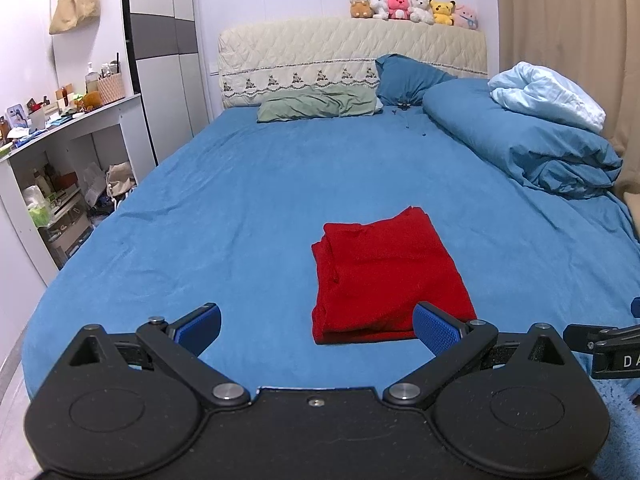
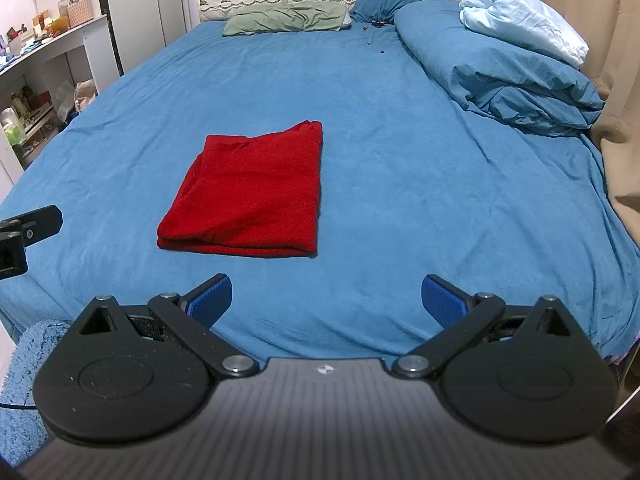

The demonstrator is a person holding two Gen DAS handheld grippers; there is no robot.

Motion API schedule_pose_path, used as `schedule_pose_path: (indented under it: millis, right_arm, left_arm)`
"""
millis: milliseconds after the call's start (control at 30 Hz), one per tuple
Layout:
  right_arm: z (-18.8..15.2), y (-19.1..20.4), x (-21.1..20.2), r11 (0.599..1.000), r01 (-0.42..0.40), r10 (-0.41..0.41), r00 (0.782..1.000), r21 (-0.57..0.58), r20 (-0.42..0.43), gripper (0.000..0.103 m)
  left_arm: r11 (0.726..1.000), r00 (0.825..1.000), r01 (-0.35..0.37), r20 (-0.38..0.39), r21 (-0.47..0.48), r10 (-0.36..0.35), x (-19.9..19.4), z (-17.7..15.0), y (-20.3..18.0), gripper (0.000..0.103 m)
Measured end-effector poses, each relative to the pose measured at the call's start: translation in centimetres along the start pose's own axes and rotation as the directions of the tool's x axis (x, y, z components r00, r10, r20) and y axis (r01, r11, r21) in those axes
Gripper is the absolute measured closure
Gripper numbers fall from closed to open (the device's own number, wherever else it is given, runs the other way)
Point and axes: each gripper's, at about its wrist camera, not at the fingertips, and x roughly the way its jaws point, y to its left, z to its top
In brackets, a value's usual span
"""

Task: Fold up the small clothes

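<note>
Both claws, left (image 1: 316, 326) and right (image 2: 326, 294), spread wide, empty; red garment (image 2: 250, 196) folded flat, rectangular, on bed (image 2: 400, 160).

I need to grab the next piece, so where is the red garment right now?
The red garment lies folded on the blue bedsheet near the foot of the bed, ahead-left of the open right claw and ahead-right of the open left claw, touching neither.

A blue sheet (image 1: 240, 200) covers the bed. A green pillow (image 1: 316, 105) and a blue pillow (image 1: 408, 78) lie against the quilted headboard (image 1: 320, 48), which carries a row of plush toys (image 1: 414, 10). A rumpled blue duvet (image 1: 520, 140) holds a pale blue blanket (image 1: 548, 94). Cluttered shelves (image 1: 60, 160) stand left.
</note>
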Motion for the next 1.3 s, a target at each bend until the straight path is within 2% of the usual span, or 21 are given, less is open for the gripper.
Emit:
schedule_pose_path:
  millis: [533,1300]
  right_arm:
    - [0.02,-0.26,-0.04,1.0,0.004,-0.004,1.0,-0.003,-0.001,0.0]
    - [0.02,0.35,-0.31,1.0,0.004,-0.004,1.0,-0.008,-0.001,0.0]
  left_arm:
    - [0.999,0.999,0.036,-0.004,-0.025,-0.036,0.03,0.07,0.35,0.0]
    - [0.999,0.999,0.032,0.02,-0.009,-0.032,-0.44,-0.13,0.34,0.0]
